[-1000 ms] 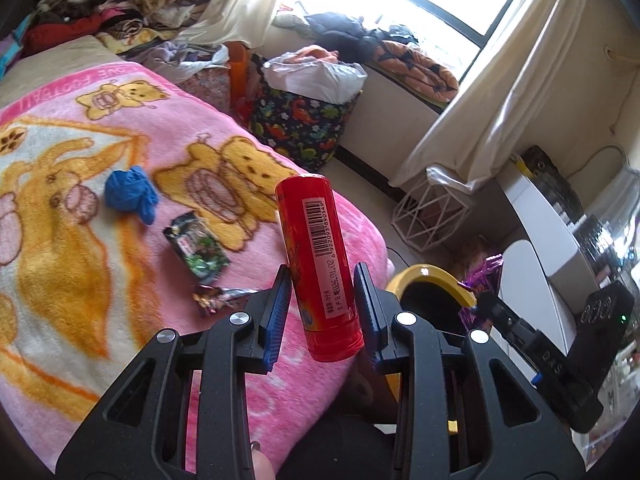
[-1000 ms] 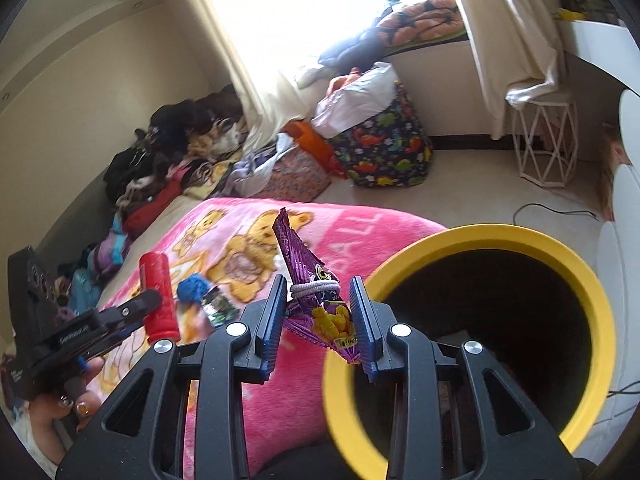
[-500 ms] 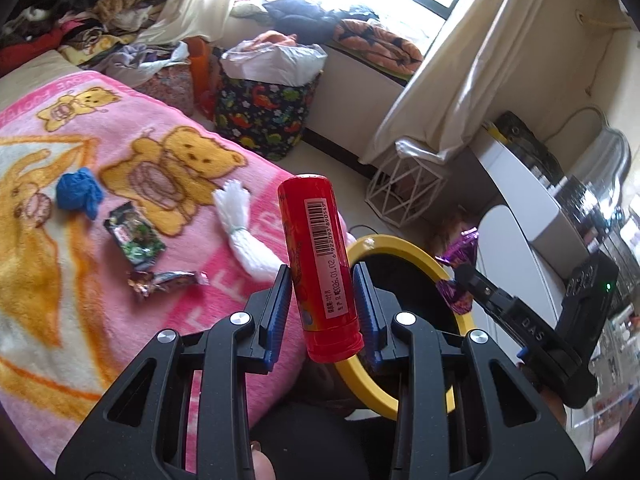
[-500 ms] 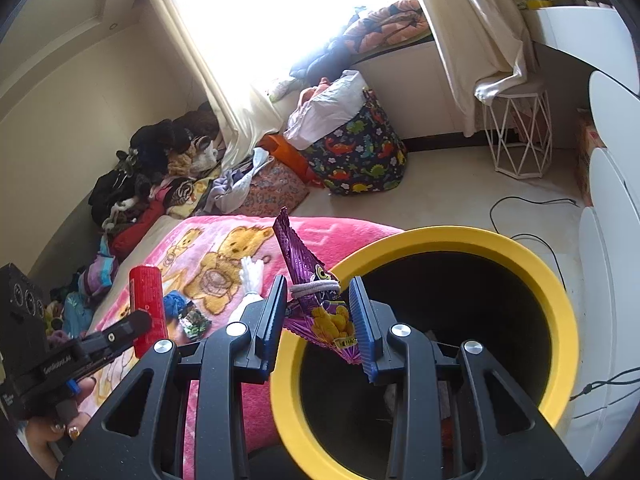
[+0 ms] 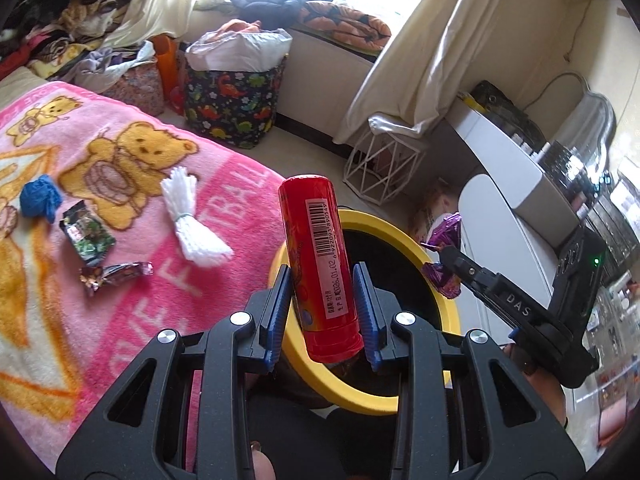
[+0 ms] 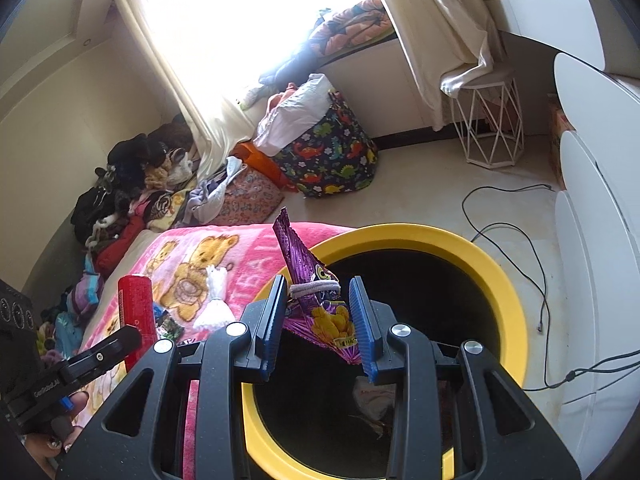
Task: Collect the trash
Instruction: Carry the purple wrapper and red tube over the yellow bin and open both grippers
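Observation:
My left gripper (image 5: pixel 320 312) is shut on an upright red tube (image 5: pixel 318 264) with a barcode label, held over the near rim of the yellow-rimmed black bin (image 5: pixel 440 280). My right gripper (image 6: pixel 318 320) is shut on a purple snack bag (image 6: pixel 316 304) tied with a hair band, held above the bin's (image 6: pixel 508 280) opening. The right gripper with the purple bag (image 5: pixel 444 256) shows at the right of the left wrist view. The red tube (image 6: pixel 138 312) shows at the left of the right wrist view. Some crumpled trash lies inside the bin (image 6: pixel 372 396).
On the pink bear blanket (image 5: pixel 132 184) lie a blue wad (image 5: pixel 38 200), a dark green wrapper (image 5: pixel 86 236), a foil wrapper (image 5: pixel 114 274) and a white yarn bundle (image 5: pixel 188 216). A dinosaur-print basket (image 5: pixel 232 104), a white wire stool (image 5: pixel 384 164) and white furniture (image 6: pixel 592 240) stand around.
Both grippers have moved from the blanket toward the bin. The purple bag is now over the bin's opening and the red tube over its rim. Both stay shut on their loads.

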`<state>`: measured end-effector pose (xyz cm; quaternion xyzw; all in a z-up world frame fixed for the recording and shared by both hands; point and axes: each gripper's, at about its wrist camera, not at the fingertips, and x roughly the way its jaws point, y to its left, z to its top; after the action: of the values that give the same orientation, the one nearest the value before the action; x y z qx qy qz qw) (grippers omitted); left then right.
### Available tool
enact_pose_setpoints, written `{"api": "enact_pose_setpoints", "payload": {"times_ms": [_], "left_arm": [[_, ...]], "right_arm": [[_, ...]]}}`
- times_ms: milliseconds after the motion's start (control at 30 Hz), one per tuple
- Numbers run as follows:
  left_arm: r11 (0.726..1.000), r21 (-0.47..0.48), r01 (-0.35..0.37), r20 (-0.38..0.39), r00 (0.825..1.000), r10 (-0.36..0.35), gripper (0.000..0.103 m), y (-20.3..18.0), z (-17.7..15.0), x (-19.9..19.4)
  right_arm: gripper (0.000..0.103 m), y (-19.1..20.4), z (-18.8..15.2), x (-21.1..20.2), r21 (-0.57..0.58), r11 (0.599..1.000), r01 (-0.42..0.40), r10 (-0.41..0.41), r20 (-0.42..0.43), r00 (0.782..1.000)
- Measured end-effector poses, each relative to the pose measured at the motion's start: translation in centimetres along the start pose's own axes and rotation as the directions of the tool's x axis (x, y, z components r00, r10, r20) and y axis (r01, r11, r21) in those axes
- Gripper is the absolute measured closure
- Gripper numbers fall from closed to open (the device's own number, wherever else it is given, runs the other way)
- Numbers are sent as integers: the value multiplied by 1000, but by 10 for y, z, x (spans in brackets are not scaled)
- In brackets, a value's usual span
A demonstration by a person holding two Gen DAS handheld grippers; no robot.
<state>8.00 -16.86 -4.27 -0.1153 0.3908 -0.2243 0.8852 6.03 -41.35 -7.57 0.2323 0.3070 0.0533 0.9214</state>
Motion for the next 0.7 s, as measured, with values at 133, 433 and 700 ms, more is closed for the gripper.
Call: {"api": "enact_pose_setpoints", "payload": {"times_ms": [133,433,700], "left_arm": [[1000,22,13,-13,1000,-13,78,-9,-3,6],[998,39,38,-64,997,-36,78,-19,-12,27],[998,37,51,-116,992,-47,78,-23,-21,48]], "right_arm": [[72,-6,-1,0,9,1000,12,-12,-4,1000],[72,-21,-2,0,27,999,40,-40,-23,999],[71,-33,-4,0,53,997,48,-45,-44,998]]}}
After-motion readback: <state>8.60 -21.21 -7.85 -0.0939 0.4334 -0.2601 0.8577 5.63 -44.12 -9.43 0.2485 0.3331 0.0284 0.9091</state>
